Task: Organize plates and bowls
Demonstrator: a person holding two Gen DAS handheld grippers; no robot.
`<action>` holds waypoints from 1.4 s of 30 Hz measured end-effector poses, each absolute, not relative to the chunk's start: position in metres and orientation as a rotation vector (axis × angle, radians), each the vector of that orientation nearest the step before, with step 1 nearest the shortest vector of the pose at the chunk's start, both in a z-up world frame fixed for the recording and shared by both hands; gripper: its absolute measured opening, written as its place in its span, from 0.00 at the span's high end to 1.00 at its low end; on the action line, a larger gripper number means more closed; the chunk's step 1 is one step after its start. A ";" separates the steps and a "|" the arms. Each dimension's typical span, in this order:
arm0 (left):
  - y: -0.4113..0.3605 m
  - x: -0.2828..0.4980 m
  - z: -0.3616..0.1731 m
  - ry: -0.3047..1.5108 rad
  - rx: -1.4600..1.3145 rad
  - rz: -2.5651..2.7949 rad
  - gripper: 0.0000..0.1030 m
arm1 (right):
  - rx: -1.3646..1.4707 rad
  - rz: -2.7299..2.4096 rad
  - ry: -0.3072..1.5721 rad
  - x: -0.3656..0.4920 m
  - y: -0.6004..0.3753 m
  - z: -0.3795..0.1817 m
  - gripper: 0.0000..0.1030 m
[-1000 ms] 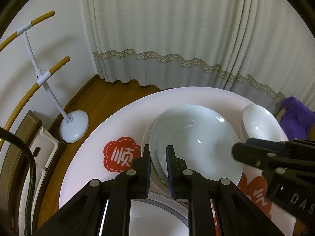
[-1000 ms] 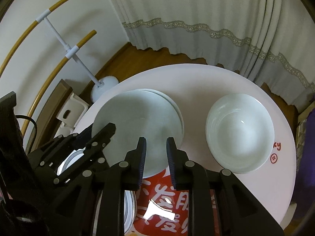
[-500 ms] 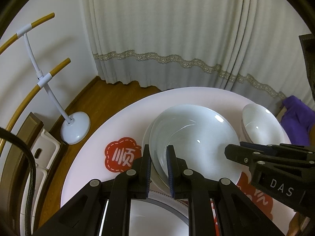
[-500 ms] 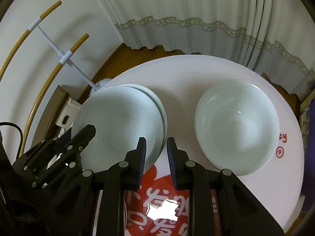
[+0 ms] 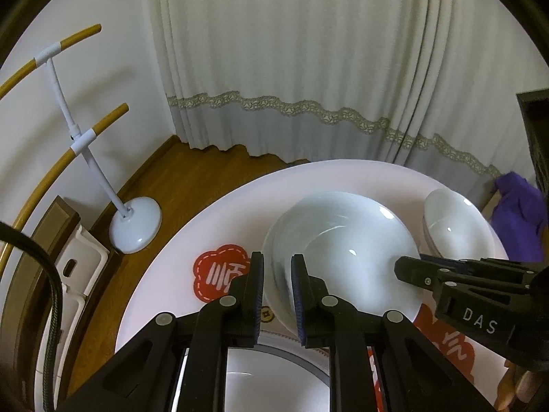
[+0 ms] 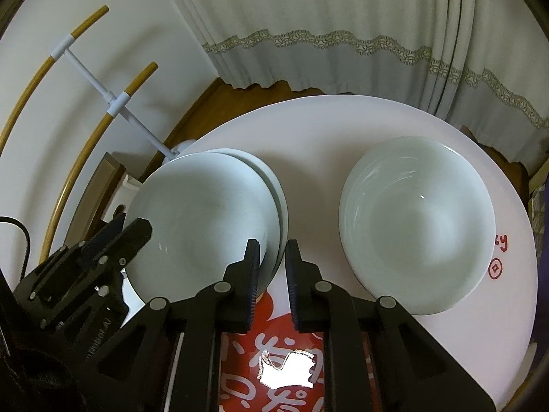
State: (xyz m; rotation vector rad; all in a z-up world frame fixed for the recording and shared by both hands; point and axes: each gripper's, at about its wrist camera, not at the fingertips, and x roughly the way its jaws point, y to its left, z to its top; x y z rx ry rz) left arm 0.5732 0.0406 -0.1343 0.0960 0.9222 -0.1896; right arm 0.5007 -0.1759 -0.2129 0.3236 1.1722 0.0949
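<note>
Two stacked pale green plates [image 5: 346, 250] lie on the round white table [image 5: 240, 213]; they also show in the right wrist view [image 6: 202, 216]. A pale green bowl [image 6: 415, 223] sits to their right and shows in the left wrist view [image 5: 456, 230]. My left gripper [image 5: 277, 274] has its jaws a narrow gap apart around the plates' near left rim. My right gripper [image 6: 271, 261] has its jaws a narrow gap apart around the plates' near right rim. A grey-rimmed white plate [image 5: 267, 377] lies under the left gripper.
A white floor stand [image 5: 135, 226] with wooden hoops stands left of the table on the wood floor. Curtains [image 5: 308, 68] hang behind. A purple cloth [image 5: 518, 219] lies at the far right. Red paper decorations [image 5: 216, 271] lie on the table.
My right gripper has moved left and forward, its jaws now around the plates' right rim. The left gripper has held its place at the plates' left rim.
</note>
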 end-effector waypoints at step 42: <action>0.054 0.578 -0.128 0.961 0.063 -0.162 0.50 | 0.317 0.106 1.170 0.494 -0.168 -0.211 0.71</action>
